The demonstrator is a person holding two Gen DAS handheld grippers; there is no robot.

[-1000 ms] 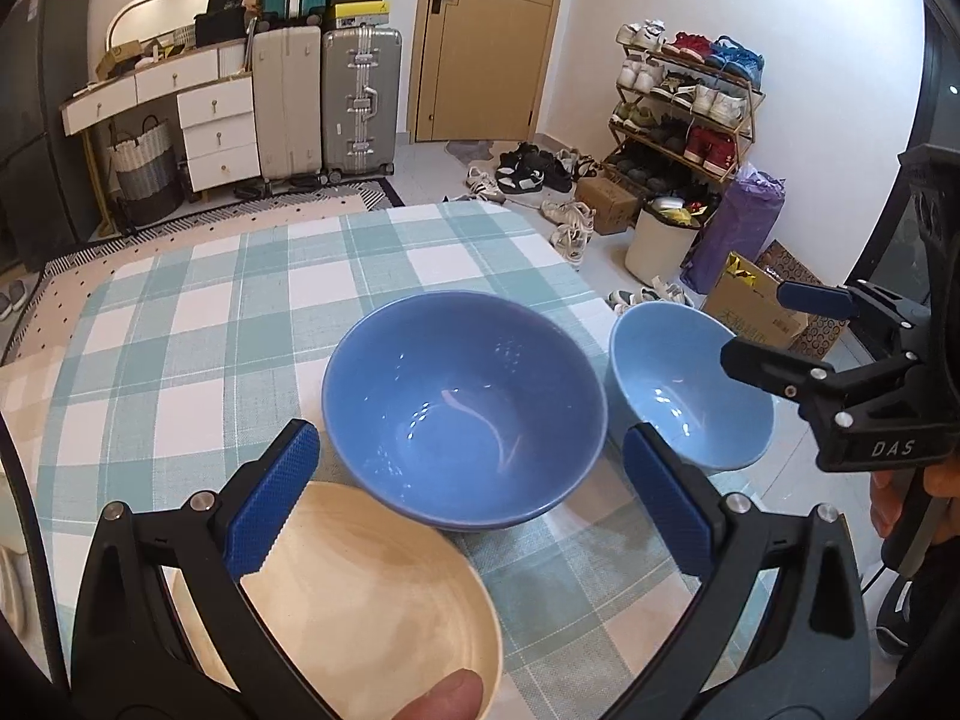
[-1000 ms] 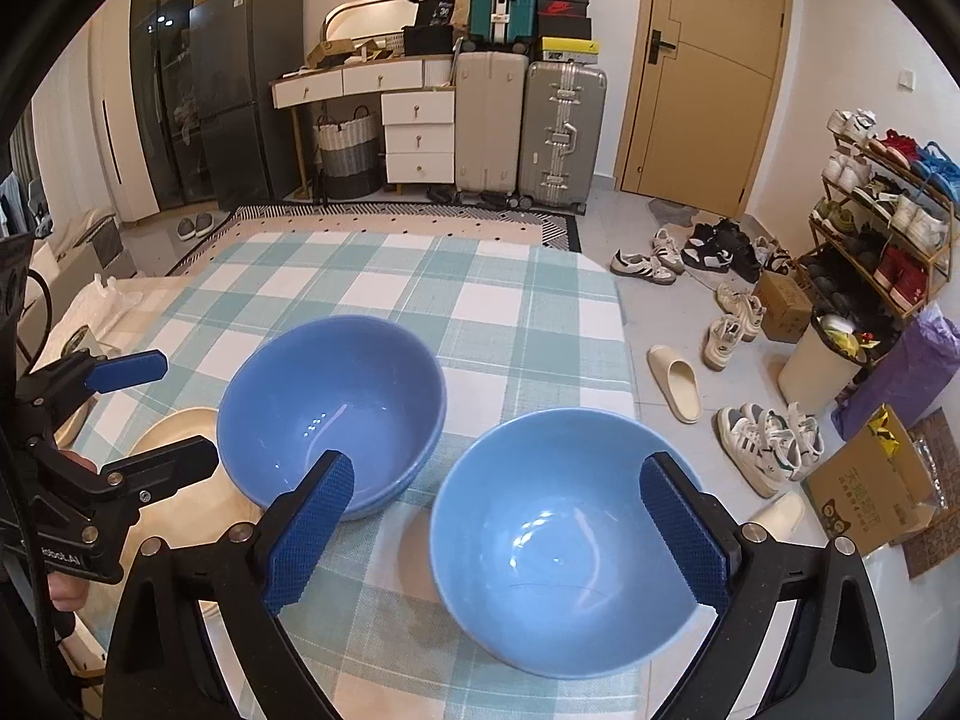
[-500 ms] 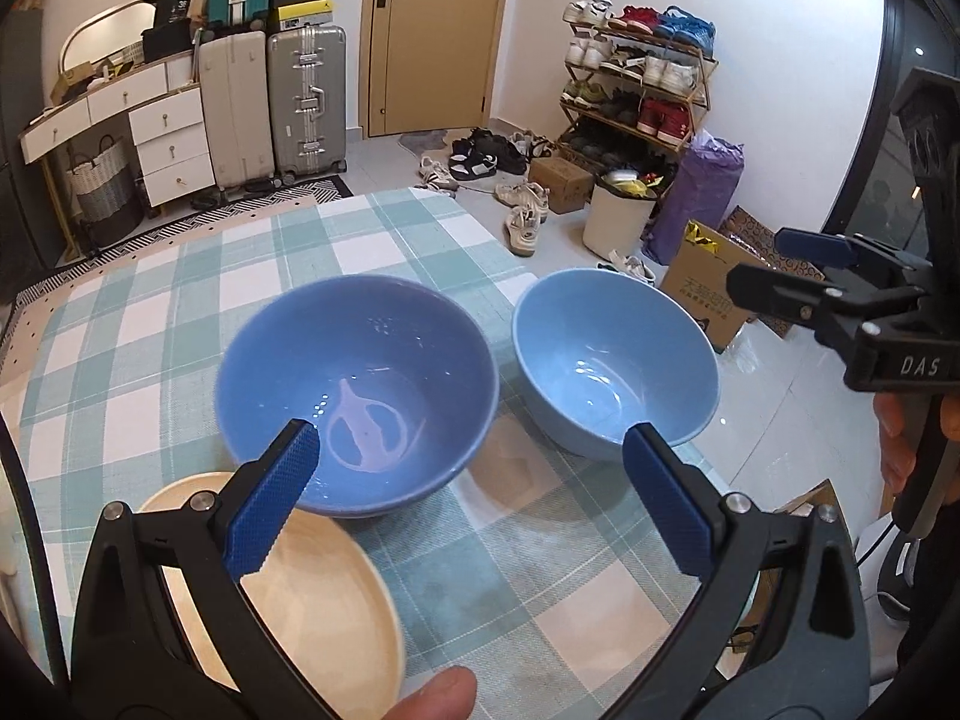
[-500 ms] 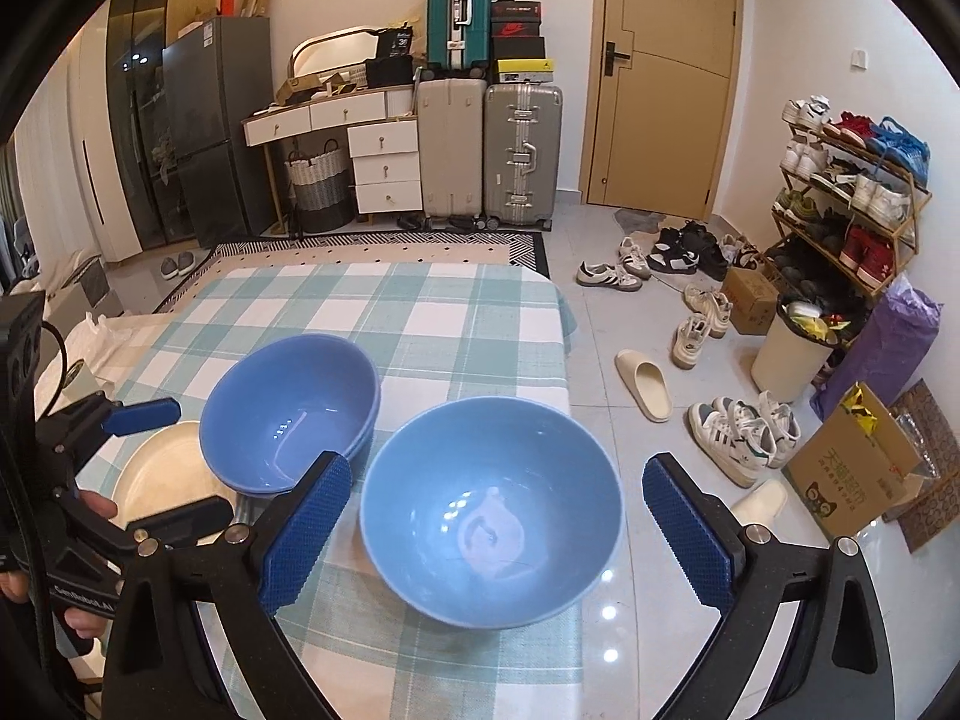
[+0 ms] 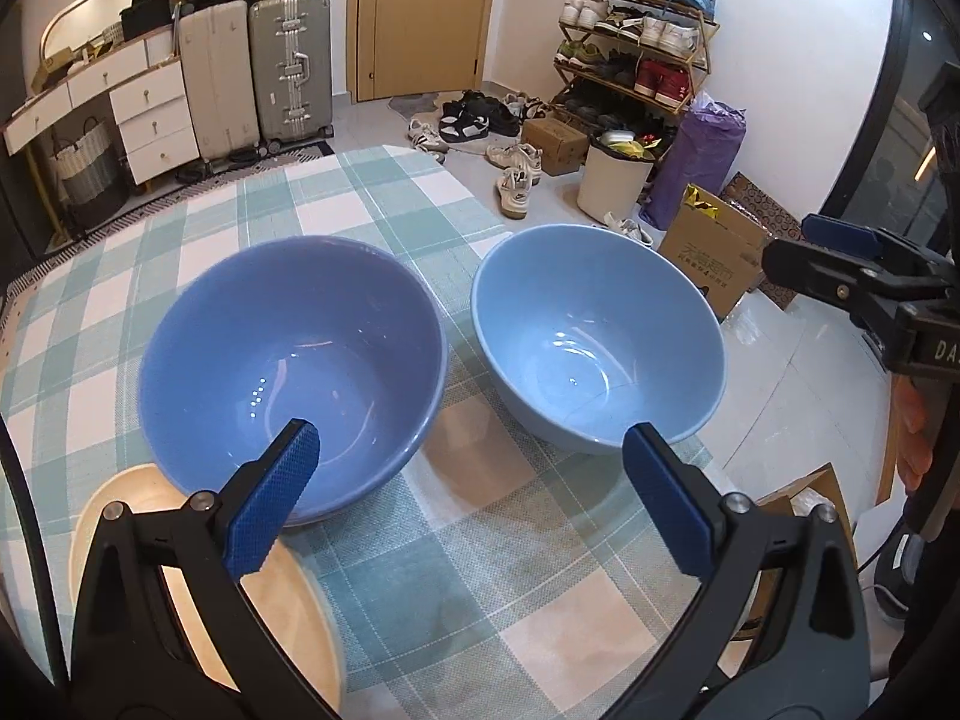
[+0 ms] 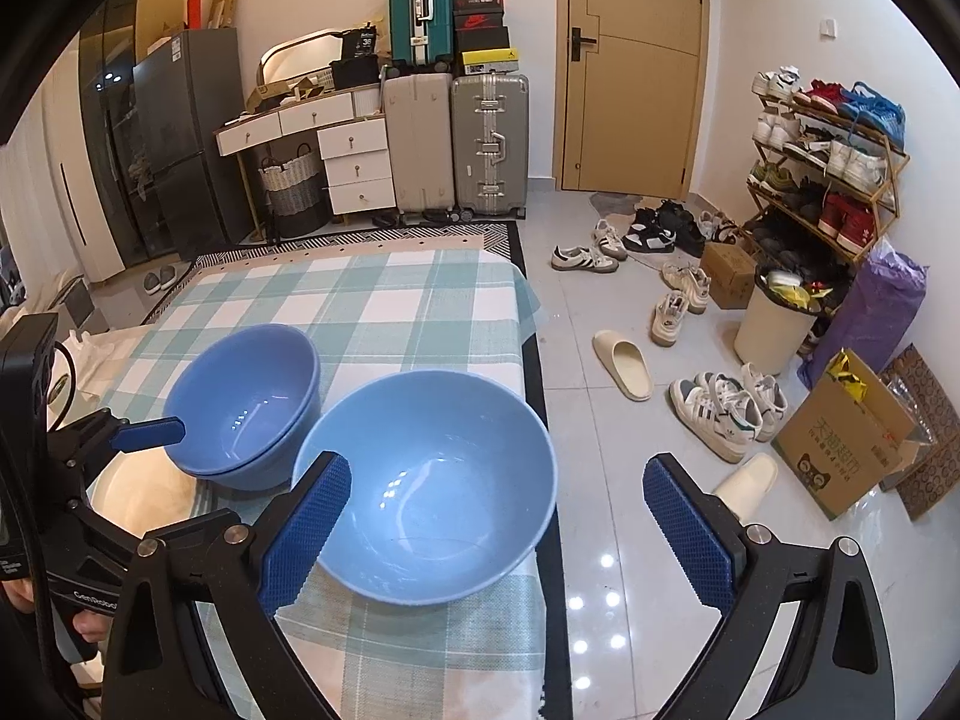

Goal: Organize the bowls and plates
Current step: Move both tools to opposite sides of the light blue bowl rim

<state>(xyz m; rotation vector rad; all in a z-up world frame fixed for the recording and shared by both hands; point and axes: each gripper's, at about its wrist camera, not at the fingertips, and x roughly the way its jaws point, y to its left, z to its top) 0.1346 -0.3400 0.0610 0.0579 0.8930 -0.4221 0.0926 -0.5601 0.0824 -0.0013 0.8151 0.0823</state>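
Note:
A darker blue bowl (image 5: 294, 360) and a lighter blue bowl (image 5: 594, 336) stand side by side on the checked tablecloth (image 5: 492, 546). The darker one looks like two stacked bowls in the right wrist view (image 6: 243, 405). A cream plate (image 5: 270, 618) lies at the near left, partly under the darker bowl. My left gripper (image 5: 474, 504) is open and empty, above the cloth in front of both bowls. My right gripper (image 6: 498, 534) is open and empty, with the lighter bowl (image 6: 426, 480) near its left finger, at the table's right edge.
The table's right edge (image 6: 528, 360) drops to a glossy tiled floor with shoes, a slipper (image 6: 624, 363), a white bin (image 6: 774, 324) and a cardboard box (image 6: 852, 444). Suitcases (image 6: 489, 144), drawers and a door stand at the back.
Both grippers have drawn back and swung right. The lighter bowl now sits more central in the left view and further left in the right view. Bowls and plate stay put.

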